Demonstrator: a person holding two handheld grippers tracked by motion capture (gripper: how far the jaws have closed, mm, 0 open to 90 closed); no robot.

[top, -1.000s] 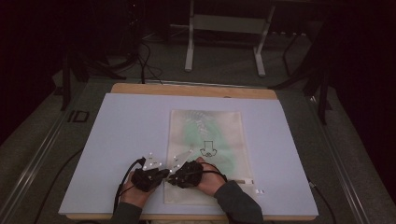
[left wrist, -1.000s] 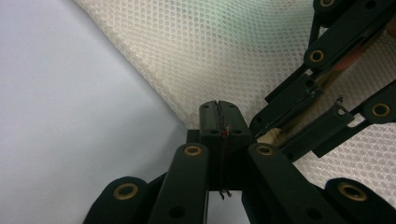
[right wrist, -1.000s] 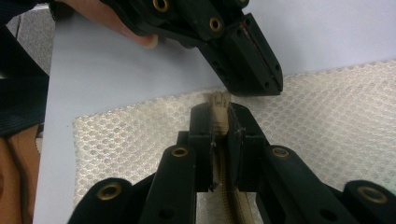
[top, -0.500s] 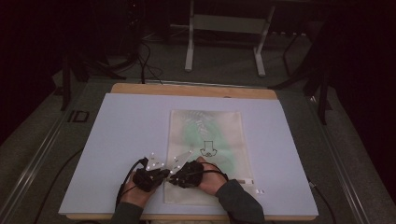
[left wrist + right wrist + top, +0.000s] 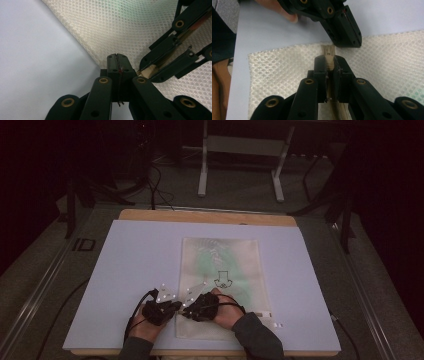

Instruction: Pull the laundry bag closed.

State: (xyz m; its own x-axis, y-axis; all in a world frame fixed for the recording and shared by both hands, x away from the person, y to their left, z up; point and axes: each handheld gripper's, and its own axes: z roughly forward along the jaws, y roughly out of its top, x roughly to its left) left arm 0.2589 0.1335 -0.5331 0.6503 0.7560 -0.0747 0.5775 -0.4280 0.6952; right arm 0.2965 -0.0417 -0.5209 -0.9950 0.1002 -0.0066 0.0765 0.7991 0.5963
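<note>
Near the front edge of the pale lavender worktop [image 5: 125, 270], the left gripper [image 5: 167, 307] has its jaws pressed fully together on the near-left edge of the cream honeycomb-mesh laundry bag [image 5: 222, 265], which lies flat lengthwise at the worktop's middle. Just beside it, the right gripper [image 5: 192, 309] holds its jaws closed on a beige zipper pull tab [image 5: 328, 51] at the bag's front edge. The step looks like zipper work: anchor the mesh firmly with the left, draw the tab straight along the edge, keeping the fabric taut, avoiding bunching.
</note>
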